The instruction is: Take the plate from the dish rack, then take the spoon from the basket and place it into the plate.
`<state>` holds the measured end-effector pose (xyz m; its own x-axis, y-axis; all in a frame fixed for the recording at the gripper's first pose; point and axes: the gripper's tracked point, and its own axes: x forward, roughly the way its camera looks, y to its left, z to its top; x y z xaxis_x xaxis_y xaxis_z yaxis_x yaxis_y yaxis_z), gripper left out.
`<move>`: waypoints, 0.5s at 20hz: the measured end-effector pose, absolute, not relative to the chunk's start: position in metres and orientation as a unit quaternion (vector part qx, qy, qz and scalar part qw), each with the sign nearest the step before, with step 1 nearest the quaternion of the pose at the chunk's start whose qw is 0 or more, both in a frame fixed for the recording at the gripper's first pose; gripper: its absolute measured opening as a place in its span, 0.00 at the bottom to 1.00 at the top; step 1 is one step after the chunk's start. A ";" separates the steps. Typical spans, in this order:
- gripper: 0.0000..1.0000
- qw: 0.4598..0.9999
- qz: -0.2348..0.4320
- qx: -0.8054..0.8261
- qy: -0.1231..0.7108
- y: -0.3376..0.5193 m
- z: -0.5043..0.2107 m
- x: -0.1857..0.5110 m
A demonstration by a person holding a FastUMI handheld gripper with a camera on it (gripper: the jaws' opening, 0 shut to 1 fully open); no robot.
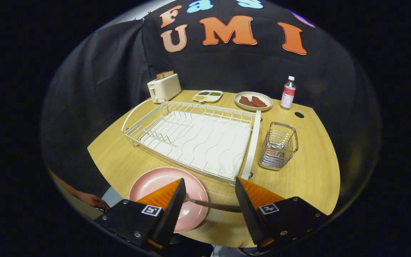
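One pink plate [166, 192] is sitting at the tabletop's [309, 171] near edge, just before the emptied dish rack [194, 137]. The spoon [212, 205] is lying half on it, handle crossing between the gripper's [209, 192] parted, unclamped fingers. I'm judging a straight-up lift avoids dragging it.

The dish rack [194, 137] sits in the middle of the desk [309, 171], with the basket [278, 150] just to its right and the plate [162, 182] in front of it, near the desk's front edge. The spoon [212, 205] lies between the fingers of the wide-apart claw [209, 194], its one end on the plate. Behind the rack, from left to right, stand a toaster [163, 87], a small tray [207, 95], a dish of food [253, 101] and a bottle [288, 92].
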<state>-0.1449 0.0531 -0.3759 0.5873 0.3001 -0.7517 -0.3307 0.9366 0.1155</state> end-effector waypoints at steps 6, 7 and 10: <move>0.94 0.925 0.158 -0.021 0.346 0.050 -0.315 -0.110; 0.95 0.931 0.156 -0.021 0.329 0.051 -0.300 -0.103; 0.95 0.949 0.147 -0.019 0.277 0.052 -0.252 -0.081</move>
